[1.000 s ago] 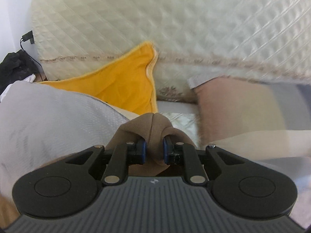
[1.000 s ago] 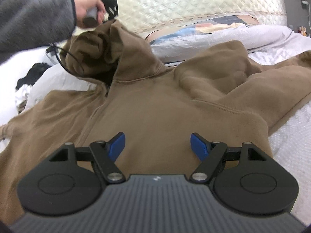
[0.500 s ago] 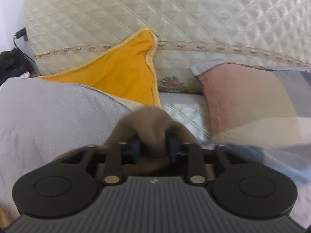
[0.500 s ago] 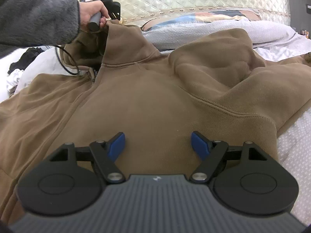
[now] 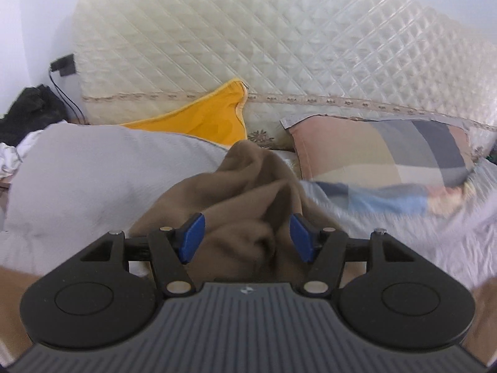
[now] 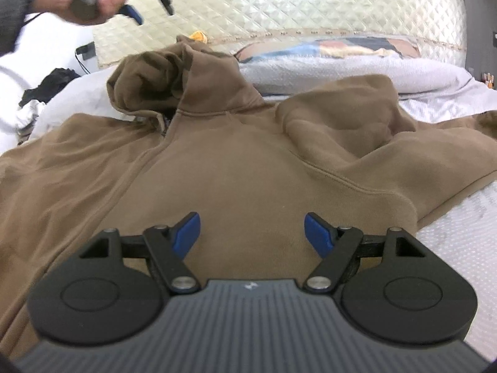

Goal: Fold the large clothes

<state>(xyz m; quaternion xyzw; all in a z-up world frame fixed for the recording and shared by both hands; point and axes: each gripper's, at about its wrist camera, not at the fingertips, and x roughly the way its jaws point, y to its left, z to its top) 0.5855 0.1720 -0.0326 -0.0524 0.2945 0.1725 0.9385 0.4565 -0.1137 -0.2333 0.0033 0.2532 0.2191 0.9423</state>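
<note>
A large brown hoodie point(image 6: 248, 171) lies spread front up on the bed. Its hood point(image 6: 174, 71) is heaped at the far left, against a grey pillow. In the right wrist view a hand holds my left gripper point(image 6: 149, 9) in the air above and left of the hood, apart from it. In the left wrist view my left gripper point(image 5: 247, 237) has its jaws opening; the hood point(image 5: 245, 192) lies below and beyond the gap, and neither pad presses on it. My right gripper point(image 6: 252, 234) stands open low over the hoodie's chest, with nothing gripped.
A cream quilted headboard point(image 5: 279, 46) closes off the far side. Against it lean a yellow pillow point(image 5: 202, 121), a patchwork pillow point(image 5: 379, 149) and a grey pillow point(image 5: 93, 171). Dark clothing point(image 5: 28, 108) and a plugged cable point(image 5: 63, 65) sit far left. White bedding point(image 6: 450, 248) shows right.
My left gripper, shut on the hood a second ago, has opened, let it go and drawn back and up. The hood has settled by the grey pillow. My right gripper stays open in place.
</note>
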